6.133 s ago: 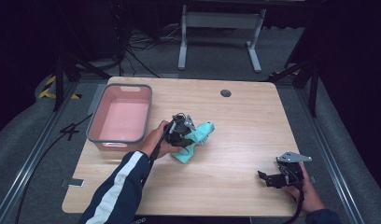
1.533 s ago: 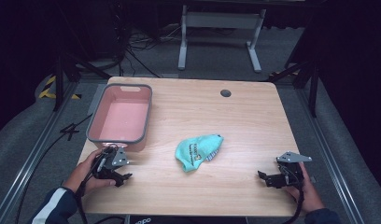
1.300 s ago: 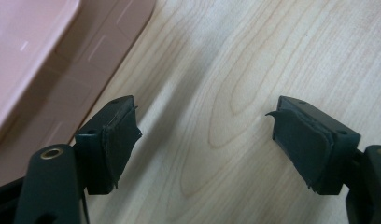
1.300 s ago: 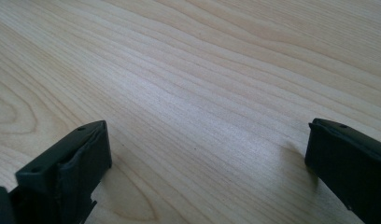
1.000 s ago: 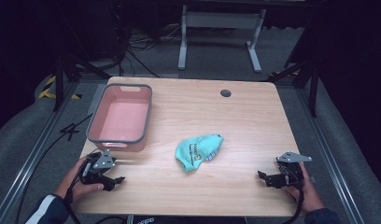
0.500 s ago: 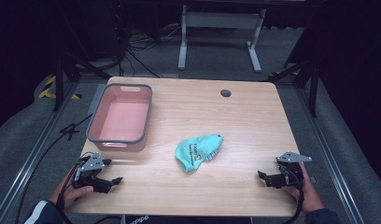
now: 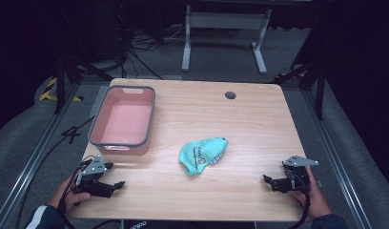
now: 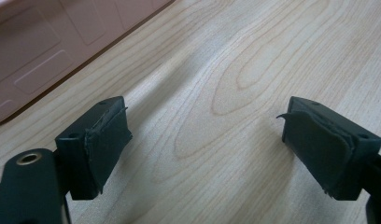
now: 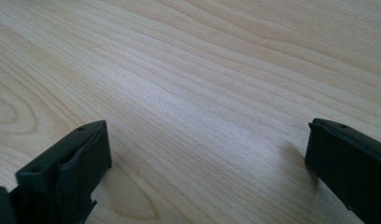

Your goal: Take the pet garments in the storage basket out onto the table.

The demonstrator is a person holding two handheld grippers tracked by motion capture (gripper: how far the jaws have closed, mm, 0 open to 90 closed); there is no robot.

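Grippers sit at the near edge of the table (image 7: 259, 119), one at each corner, both low over the wood and both empty. In the high view the left gripper (image 7: 117, 184) rests at the near left corner in the person's left hand (image 7: 71, 198), pointing inward along the table; its own view shows the jaws spread wide with only bare wood grain between them and the pink tub's wall at the upper left. The right gripper (image 7: 268, 180) rests at the near right corner in the right hand (image 7: 316, 200), and its view also shows the jaws set well apart over plain wood.

Farther in, between the two grippers and near the table's middle, lies the teal cloth (image 7: 202, 155), a crumpled heap with printed lettering on top, touched by neither gripper. Beyond it, toward the left, stands the pink tub (image 7: 95, 131), which looks empty. A dark round grommet (image 7: 230, 95) sits near the far edge.

The step in hand appears to be a rest between actions, hands parked. Any next move on the cloth would call for a reach inward from either corner and a closing pinch on a raised fold.
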